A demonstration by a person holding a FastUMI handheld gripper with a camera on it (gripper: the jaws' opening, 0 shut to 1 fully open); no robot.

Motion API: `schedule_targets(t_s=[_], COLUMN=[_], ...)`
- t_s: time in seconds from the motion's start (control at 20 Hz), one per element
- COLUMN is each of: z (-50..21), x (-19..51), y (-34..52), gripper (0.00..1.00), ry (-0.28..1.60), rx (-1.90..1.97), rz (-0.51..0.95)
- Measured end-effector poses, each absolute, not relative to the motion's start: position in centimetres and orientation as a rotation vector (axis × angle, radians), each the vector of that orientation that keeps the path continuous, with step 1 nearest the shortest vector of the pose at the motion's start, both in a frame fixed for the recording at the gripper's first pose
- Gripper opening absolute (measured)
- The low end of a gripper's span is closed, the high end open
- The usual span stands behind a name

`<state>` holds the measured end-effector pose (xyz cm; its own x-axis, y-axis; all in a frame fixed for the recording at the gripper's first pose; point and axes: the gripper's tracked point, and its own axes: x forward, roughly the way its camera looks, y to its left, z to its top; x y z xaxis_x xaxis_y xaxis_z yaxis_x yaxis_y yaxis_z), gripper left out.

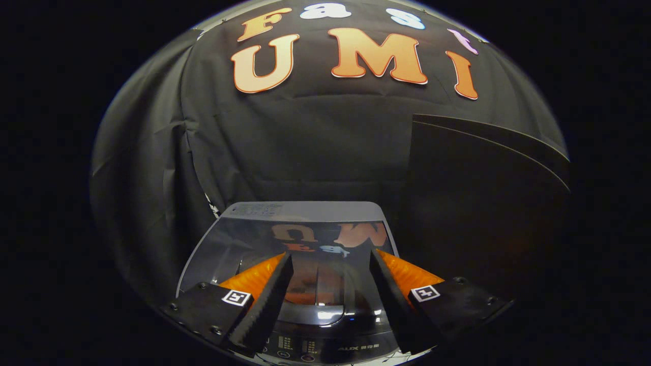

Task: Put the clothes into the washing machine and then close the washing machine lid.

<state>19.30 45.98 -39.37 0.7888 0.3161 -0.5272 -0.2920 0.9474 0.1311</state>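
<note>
The washer (pixel 305 229) sits below and just ahead of the gripper (pixel 330 259), and its glossy lid (pixel 239 249) lies flat and shut over the tub, mirroring the booth wall behind. No clothes can be seen on the lid or beside the washer, and whatever is in the tub is hidden by the reflection, so whether the load is already in cannot be told. The gripper hangs over the washer's near edge with its fingers spread wide and nothing between them; the tips reach over the lid, while the control panel (pixel 325 348) shows under the finger bases. Whether the tips touch the lid cannot be told. To the right of the washer and behind it stands a dark panel (pixel 483 168) with a curved top edge, what it is being unclear; the wall (pixel 305 142) rises behind the washer. Judging by the closed lid and the empty fingers, either the task is at its end or it has yet to begin with lifting the lid. If the lid is to be raised, the grip probably belongs at its near edge by the control panel, taken squarely so the smooth surface does not slip, and swung up toward the wall without pressing the buttons. If it has just been shut, a gentle press at the near edge would confirm it has seated.
</note>
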Motion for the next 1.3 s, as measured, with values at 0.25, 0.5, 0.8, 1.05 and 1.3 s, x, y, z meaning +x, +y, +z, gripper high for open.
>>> schedule_targets(t_s=[0.25, 0.5, 0.8, 1.05, 1.3], z=[-38.8, -32.4, -22.9, -15.3, -9.1], x=[19.0, 20.2, 19.1, 17.2, 13.1], y=[46.7, 47.9, 48.7, 47.7, 44.1], gripper=[0.99, 0.99, 0.98, 0.98, 0.98], ry=[0.573, 0.435, 0.292, 0.222, 0.132], rx=[0.041, 0.039, 0.062, 0.158, 0.17], rz=[0.341, 0.381, 0.416, 0.402, 0.309])
